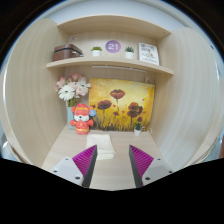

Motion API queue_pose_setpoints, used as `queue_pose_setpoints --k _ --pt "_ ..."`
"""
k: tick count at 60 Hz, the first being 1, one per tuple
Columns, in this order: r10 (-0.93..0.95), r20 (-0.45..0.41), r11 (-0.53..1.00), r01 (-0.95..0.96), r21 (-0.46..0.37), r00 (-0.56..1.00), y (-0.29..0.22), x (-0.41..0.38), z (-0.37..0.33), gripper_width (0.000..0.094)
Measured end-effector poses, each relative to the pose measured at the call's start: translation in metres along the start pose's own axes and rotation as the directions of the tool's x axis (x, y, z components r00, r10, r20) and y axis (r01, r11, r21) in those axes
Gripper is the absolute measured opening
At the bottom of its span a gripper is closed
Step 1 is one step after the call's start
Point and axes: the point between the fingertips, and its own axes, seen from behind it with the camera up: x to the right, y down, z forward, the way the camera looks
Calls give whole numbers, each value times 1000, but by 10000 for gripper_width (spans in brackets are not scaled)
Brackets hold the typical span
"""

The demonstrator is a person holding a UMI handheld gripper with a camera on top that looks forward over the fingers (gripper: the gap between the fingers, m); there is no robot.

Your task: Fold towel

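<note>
A folded white towel [99, 146] lies on the light wooden table [115, 170], just ahead of my left finger and partly hidden behind it. My gripper [112, 160] is open and empty. Its two fingers, with magenta pads [86, 160], stand well apart over bare table. Nothing is between them. The towel sits beside the left pad, touching or very near its tip; I cannot tell which.
At the back, a flower painting [122, 104] leans on the wall. An orange toy figure [81, 117] and a vase of white flowers [72, 91] stand to the left. A wall shelf [110, 63] holds a box, small plants, a purple clock and a frame.
</note>
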Motion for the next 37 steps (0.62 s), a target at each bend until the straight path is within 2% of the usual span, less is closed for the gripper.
queue_pose_setpoints --k 20,37 --pt "3 -10 1000 -3 2 1000 15 -4 -40 612" --pt "-8 -10 1000 8 -18 1000 27 -11 -46 613"
